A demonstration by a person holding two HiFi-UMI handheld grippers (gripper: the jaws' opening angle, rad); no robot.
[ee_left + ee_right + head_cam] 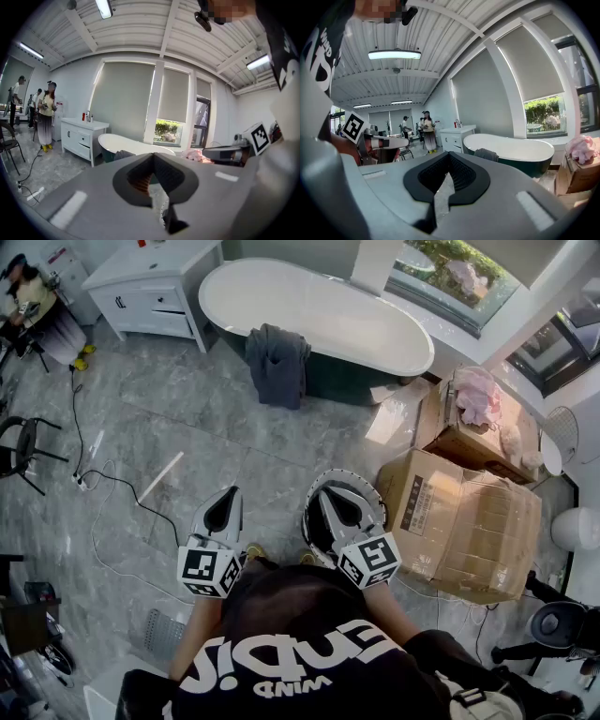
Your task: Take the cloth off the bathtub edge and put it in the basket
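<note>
A dark grey cloth (277,362) hangs over the near edge of the white bathtub (375,329), far ahead of both grippers. It also shows small in the left gripper view as the cloth (123,154) and in the right gripper view as the cloth (486,154) on the tub (511,147). My left gripper (232,493) (153,155) is shut and holds nothing. My right gripper (325,491) (449,154) is also shut and empty. It hangs over a round basket (378,505) with a white perforated rim that stands on the floor at my feet.
Large cardboard boxes (469,521) stand to the right of the basket, one bearing pink fabric (478,395). A white vanity cabinet (155,287) stands left of the tub. Cables (112,484) and a black chair (23,451) lie at left. People (47,112) stand in the background.
</note>
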